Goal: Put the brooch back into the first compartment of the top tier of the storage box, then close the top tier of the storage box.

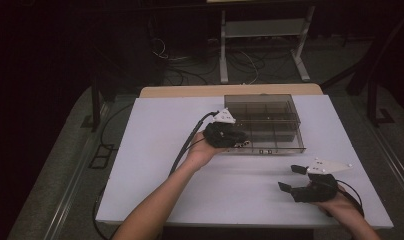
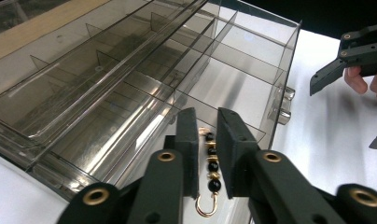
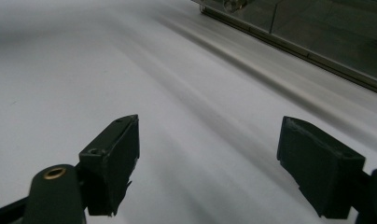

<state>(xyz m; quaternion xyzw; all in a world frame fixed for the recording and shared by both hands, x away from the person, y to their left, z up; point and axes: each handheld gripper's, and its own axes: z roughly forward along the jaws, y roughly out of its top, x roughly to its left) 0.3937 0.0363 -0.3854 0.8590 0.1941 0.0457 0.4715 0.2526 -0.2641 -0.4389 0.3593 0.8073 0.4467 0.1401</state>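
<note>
L gripper [image 2: 207,151] jaws pinch bead bracelet [image 2: 212,170] by organiser box [image 2: 144,74]; R gripper [image 3: 207,168] wide open.

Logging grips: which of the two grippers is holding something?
The left gripper, at the clear box: it pinches a beaded chain. The right gripper is wide open.

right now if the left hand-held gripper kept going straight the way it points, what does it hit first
Probably the clear smoky plastic divided organiser box: the left hand-held gripper, jaws around a black-and-gold beaded chain, points over its near edge. Depth is unclear.

White table [image 1: 155,150], cables on the floor [image 1: 240,62] behind.
</note>
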